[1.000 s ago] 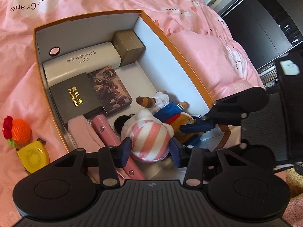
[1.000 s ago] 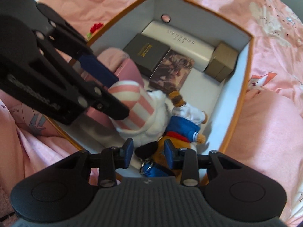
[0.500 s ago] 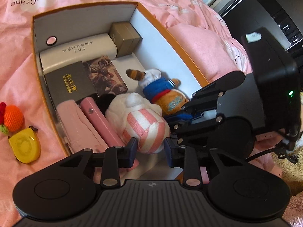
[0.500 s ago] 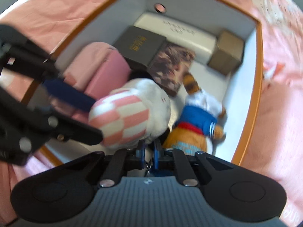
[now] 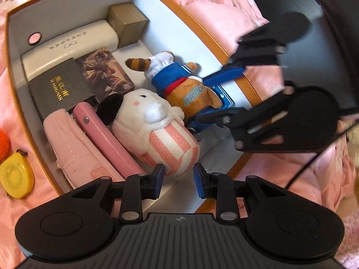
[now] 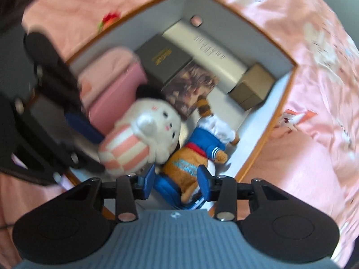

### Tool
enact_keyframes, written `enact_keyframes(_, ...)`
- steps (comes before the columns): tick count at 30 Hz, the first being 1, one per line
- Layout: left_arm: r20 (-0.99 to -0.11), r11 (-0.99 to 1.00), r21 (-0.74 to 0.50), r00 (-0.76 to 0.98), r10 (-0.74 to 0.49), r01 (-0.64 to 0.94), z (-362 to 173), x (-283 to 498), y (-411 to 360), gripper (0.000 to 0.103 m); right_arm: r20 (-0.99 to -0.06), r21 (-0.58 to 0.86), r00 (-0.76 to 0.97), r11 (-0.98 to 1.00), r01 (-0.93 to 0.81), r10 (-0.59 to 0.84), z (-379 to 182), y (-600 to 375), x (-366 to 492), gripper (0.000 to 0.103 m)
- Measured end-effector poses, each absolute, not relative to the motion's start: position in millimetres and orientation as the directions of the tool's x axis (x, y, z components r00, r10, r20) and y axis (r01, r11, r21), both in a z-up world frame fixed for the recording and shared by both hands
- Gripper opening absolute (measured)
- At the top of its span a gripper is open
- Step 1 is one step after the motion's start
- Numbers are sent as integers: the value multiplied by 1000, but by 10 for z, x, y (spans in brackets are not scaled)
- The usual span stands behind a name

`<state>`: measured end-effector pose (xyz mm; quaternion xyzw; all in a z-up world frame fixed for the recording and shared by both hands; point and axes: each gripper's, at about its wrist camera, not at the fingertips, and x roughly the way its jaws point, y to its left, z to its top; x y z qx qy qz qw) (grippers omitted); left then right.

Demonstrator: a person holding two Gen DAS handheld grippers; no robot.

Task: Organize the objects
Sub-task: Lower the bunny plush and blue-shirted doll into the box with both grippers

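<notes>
An orange-rimmed white box (image 5: pixel 202 29) (image 6: pixel 224 22) lies on a pink bedsheet. In it a white plush with a pink-striped bottom (image 5: pixel 154 121) (image 6: pixel 143 143) lies face up. My left gripper (image 5: pixel 178 172) pinches the tip of its striped end between narrow jaws. Beside it lies a brown bear plush in a blue jacket (image 5: pixel 190 92) (image 6: pixel 190 157), on a flat blue item (image 5: pixel 224 96). My right gripper (image 6: pixel 177 183) (image 5: pixel 203 100) points down over the bear's lower half. Its jaws are opening, the bear is between them, and the pads are clear of it.
The box also holds a long white case (image 5: pixel 74 42), a dark box with gold letters (image 5: pixel 60 87), a picture box (image 5: pixel 105 67), a small brown box (image 5: pixel 128 22), a pink pouch (image 5: pixel 71 143) and a pink case (image 5: pixel 105 139). Left of the box lie a yellow item (image 5: pixel 15 174) and an orange knitted item (image 5: pixel 3 141).
The right jaws shut near the bear, then spread apart again. The left jaws narrowed from astride the striped plush to its tip. The plush now lies face up, lower in the box.
</notes>
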<state>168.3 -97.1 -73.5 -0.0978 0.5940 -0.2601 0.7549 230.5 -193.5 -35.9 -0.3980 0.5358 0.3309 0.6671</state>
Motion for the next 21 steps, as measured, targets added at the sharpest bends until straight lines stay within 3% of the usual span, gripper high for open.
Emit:
enact_keyframes(5,-817,819,-461,198,-542,340,-538,1617,-902,49,-978,-202,202,390,-898,-41,-397,-1901,2347,45)
enact_keyframes(9,-796,816,-439,259,-547,377,-380,1685,-798,49,-980,-200,193,397,-896,-58,-353,-1917,2466,46)
enact_keyframes(15,-861,874,-245,321,-395,419,-527,1831,-928,45,-988,-151,132,410,-900,-76,-494,-1849,2516,54)
enact_keyframes(19,-862,877,-219,337,-380,428,-636,1798,-982,43,-985,-171,145,363,-916,-98,-639,-1793,2455,61)
enact_keyframes(21,-859,883,-212,351,-372,418,-660,1761,-997,43,-982,-185,157,359,-915,-108,-693,-1786,2445,59)
